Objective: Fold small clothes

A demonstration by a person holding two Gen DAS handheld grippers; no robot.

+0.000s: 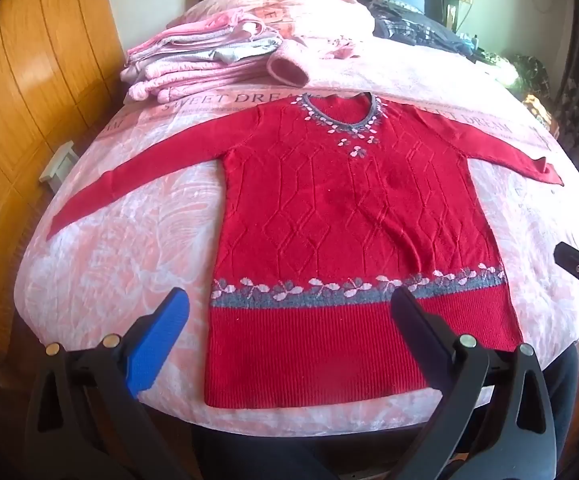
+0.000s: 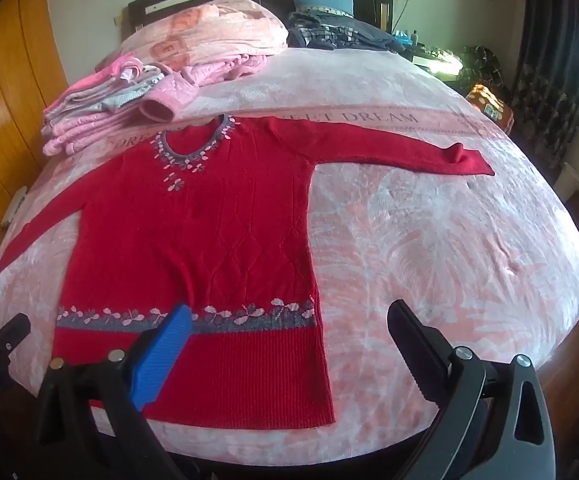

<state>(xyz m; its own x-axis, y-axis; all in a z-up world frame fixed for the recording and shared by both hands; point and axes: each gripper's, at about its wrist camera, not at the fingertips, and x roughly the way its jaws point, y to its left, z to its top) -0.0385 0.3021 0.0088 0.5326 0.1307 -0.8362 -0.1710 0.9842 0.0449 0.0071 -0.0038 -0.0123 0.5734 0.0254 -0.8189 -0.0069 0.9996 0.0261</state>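
We observe the red knit sweater, grey-and-pink flower bands at collar and hem, spread flat on the pink bedspread, both sleeves outstretched, with left gripper and right gripper spread wide, holding nothing.

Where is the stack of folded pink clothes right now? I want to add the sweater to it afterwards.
The stack of folded pink clothes sits on the bed's far left, just beyond the red sweater's left shoulder, near the wooden wardrobe.
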